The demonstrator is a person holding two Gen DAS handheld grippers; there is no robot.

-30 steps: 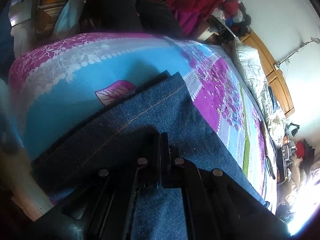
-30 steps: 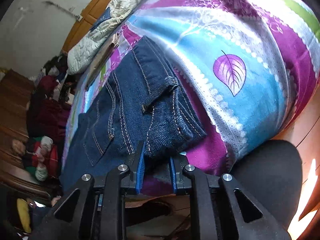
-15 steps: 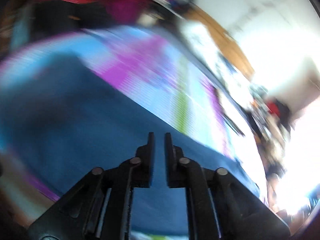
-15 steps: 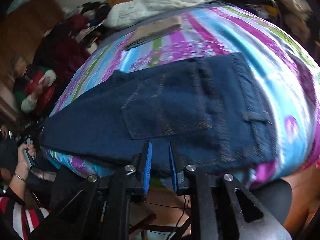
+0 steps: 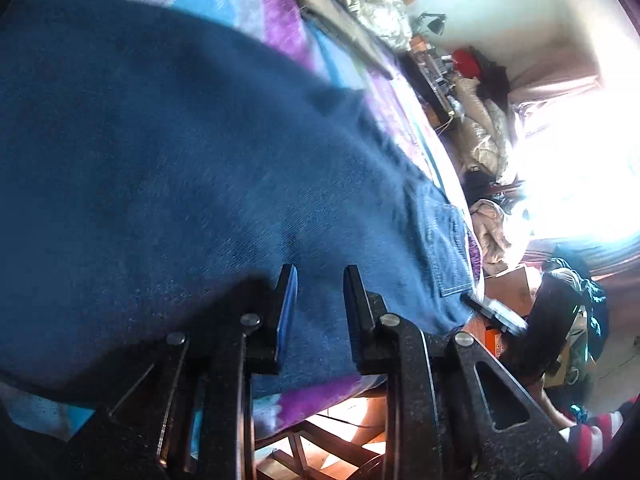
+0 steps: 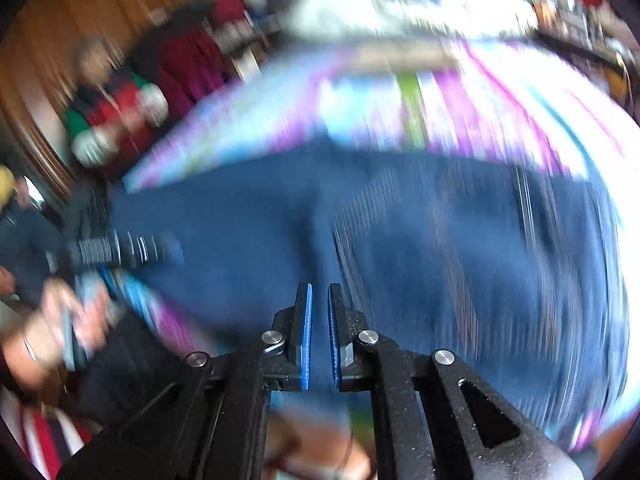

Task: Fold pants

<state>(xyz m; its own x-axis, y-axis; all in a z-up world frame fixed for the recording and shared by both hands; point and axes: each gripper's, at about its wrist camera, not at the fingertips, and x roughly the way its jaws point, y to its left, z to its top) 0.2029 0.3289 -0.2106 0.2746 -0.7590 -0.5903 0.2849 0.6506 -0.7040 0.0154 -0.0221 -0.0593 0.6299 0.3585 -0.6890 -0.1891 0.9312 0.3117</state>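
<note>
Lying across the bedspread [image 5: 276,20], pants [image 5: 168,152] sit untouched; both tools' jaws stand apart.

Strong daylight enters from a window [image 5: 580,168] at 3 o'clock in the left wrist view and burns that side to pure white glare. The jeans [image 5: 180,168] there are soft and slightly blurred, darker towards 9 o'clock. The right wrist view is heavily smeared by motion; only the gripper [image 6: 319,336] at 6 o'clock is sharp. Both views have dark, curved fisheye corners.
</note>
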